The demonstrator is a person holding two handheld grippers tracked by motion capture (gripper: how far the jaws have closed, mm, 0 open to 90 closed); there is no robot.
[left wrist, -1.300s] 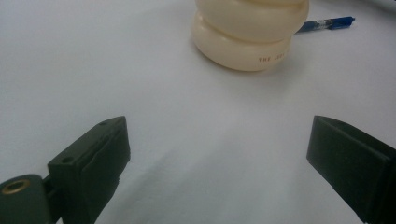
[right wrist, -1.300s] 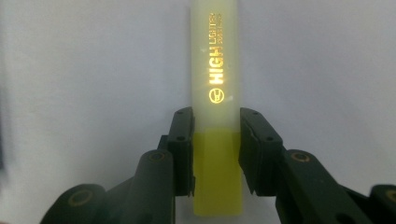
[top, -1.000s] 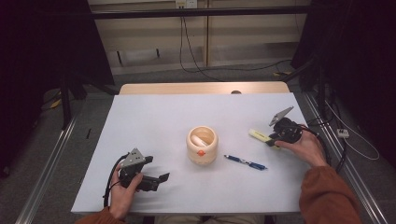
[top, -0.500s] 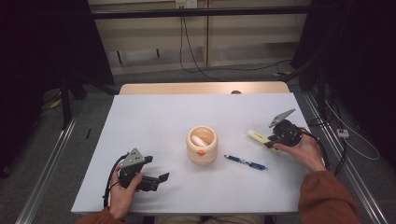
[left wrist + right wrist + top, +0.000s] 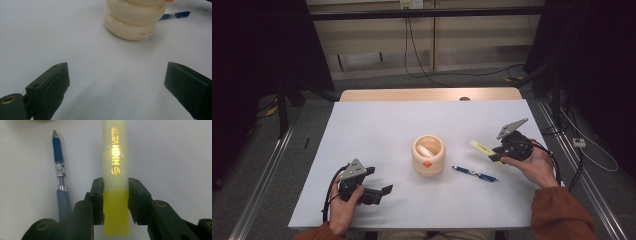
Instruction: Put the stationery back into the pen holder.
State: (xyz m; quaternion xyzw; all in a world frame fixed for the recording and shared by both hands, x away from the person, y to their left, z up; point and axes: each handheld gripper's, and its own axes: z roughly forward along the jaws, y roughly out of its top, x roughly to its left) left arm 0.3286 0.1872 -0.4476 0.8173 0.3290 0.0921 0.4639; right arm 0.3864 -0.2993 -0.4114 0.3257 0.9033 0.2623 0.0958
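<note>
Between my right gripper's [image 5: 115, 195] jaws sits the yellow highlighter [image 5: 116, 170], clamped on both sides, its far end pointing toward the cream cup [image 5: 428, 155] at the table's [image 5: 377, 125] centre. Beside it lies a blue pen [image 5: 60, 175]. My left gripper [image 5: 117, 82] rests with jaws wide apart, facing the cup.

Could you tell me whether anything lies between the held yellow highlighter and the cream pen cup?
Nothing visible does. The right tool grips the yellow highlighter, and bare white table separates it from the cream pen cup. The blue pen lies nearer the person, off that line.
</note>
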